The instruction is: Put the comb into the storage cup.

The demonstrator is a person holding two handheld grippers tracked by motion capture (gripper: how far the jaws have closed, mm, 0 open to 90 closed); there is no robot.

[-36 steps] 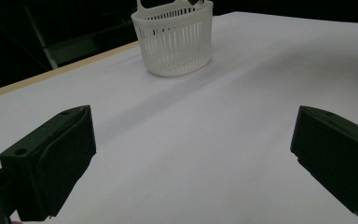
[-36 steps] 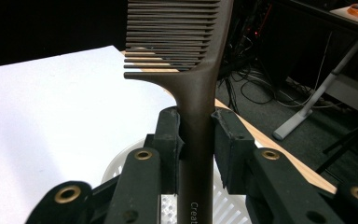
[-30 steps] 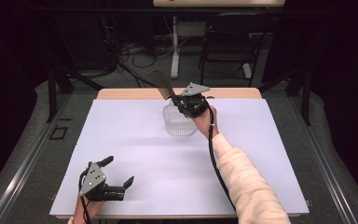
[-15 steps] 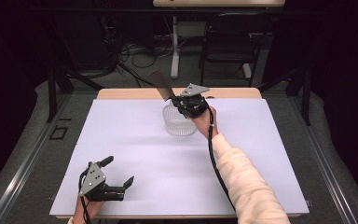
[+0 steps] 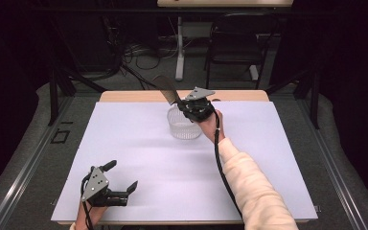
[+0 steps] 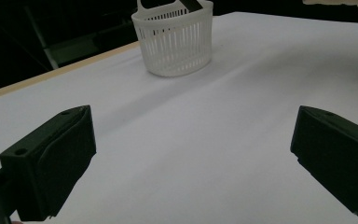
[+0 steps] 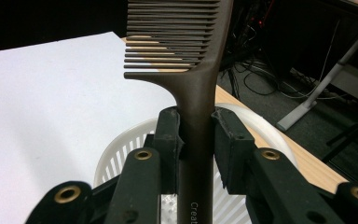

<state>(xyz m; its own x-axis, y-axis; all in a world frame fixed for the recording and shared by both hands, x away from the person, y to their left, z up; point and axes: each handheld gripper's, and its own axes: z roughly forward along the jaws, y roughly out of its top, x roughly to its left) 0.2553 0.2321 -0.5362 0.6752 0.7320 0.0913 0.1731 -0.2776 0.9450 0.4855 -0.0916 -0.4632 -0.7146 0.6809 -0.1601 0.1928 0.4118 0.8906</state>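
Up near the top centre of the high view, the right gripper (image 5: 179, 101) has its fingers (image 7: 170, 135) clenched on the handle of a dark brown comb (image 7: 193, 70), held just above the white slatted basket (image 5: 184, 125) on the white worktop (image 5: 139, 153). Its teeth end slants up toward the upper left. Low at the lower left, the left gripper (image 5: 123, 177) has its fingers (image 6: 51, 161) released, spread wide over bare worktop.

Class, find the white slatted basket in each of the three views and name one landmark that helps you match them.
High view: white basket at the sheet's far middle, beneath the right gripper.
Left gripper view: basket top centre.
Right gripper view: basket low, behind the jaws gripping the comb.
Shared landmark: white sheet.
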